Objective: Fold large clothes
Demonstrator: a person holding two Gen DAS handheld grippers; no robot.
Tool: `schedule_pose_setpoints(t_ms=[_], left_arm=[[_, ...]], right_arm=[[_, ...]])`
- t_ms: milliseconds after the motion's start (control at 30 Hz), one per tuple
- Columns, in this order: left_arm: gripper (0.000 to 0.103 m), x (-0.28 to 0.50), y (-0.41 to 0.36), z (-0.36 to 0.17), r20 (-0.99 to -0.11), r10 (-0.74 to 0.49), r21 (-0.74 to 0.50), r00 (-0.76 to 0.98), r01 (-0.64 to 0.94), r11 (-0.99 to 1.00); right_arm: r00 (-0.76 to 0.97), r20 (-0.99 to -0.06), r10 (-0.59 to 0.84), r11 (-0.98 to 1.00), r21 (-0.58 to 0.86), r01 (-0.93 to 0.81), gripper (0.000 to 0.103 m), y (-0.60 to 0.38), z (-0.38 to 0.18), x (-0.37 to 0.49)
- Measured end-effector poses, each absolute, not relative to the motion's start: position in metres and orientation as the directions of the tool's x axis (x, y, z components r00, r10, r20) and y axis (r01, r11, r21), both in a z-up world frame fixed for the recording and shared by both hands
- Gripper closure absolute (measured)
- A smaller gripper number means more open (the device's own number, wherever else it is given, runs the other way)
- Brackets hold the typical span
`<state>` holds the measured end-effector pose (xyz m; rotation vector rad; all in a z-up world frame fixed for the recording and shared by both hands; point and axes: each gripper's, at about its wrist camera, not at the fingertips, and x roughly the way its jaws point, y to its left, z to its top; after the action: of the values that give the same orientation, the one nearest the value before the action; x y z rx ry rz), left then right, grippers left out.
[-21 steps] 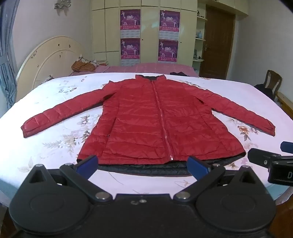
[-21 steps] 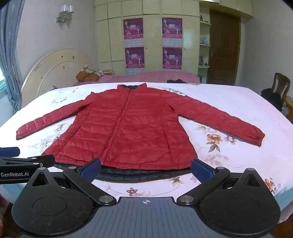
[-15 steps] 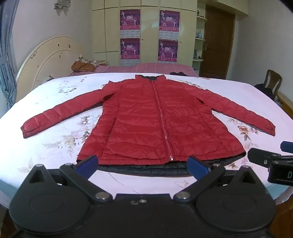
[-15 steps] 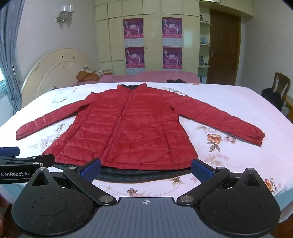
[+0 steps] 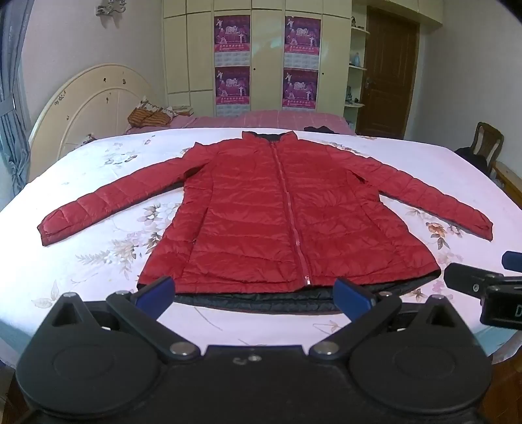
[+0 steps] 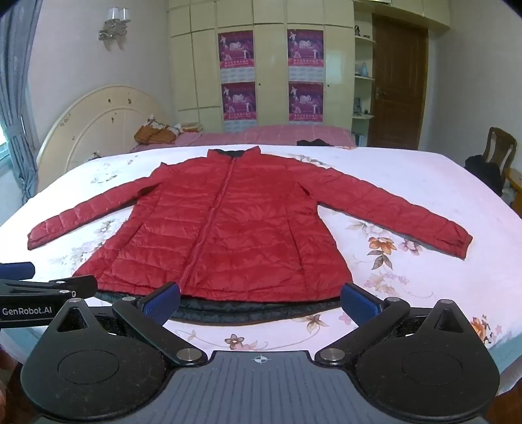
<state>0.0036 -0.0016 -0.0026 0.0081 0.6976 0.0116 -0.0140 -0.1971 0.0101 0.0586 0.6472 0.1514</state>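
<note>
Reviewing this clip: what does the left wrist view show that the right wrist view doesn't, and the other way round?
Only the left wrist view shows the right gripper's tip entering from the right edge. Only the right wrist view shows the wall lamp whole, and the left gripper's tip with its GenRobot.AI label at the left edge. Both show the red jacket spread flat, zipped, sleeves out, on the floral bedsheet, with its dark lining showing at the hem, plus the four posters and the brown door. Each view's own gripper is open and empty.
</note>
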Motion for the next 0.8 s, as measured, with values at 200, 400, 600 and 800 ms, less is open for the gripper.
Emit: schedule_pose_setpoints(t_ms=[200,400,600,800], left_arm=[[0.0,0.0032,0.0022,-0.0043,-0.643,0.017,0.012,0.766,-0.012,1.0],[0.0,0.0035,0.0046,-0.0058,-0.646,0.02,0.013,0.763,-0.015,1.0],[0.0,0.0035,0.0043,-0.0059,-0.647,0.023,0.017,0.762,-0.016,1.0],[0.0,0.0035,0.0022,-0.0043,-0.643,0.026,0.025,0.765,-0.013,1.0]], right_arm=[[0.786,-0.597,0.16,0.987,0.103,-0.123,0.0,-0.1955,0.0112,-0.0132],[0.786,-0.597,0.161,0.987,0.102,-0.125,0.0,-0.1975,0.007,-0.012],[0.785,-0.598,0.161,0.987,0.102,-0.124,0.0,-0.196,0.0055,-0.0125],[0.785,-0.598,0.16,0.987,0.103,-0.124,0.0,-0.1962,0.005,-0.0114]])
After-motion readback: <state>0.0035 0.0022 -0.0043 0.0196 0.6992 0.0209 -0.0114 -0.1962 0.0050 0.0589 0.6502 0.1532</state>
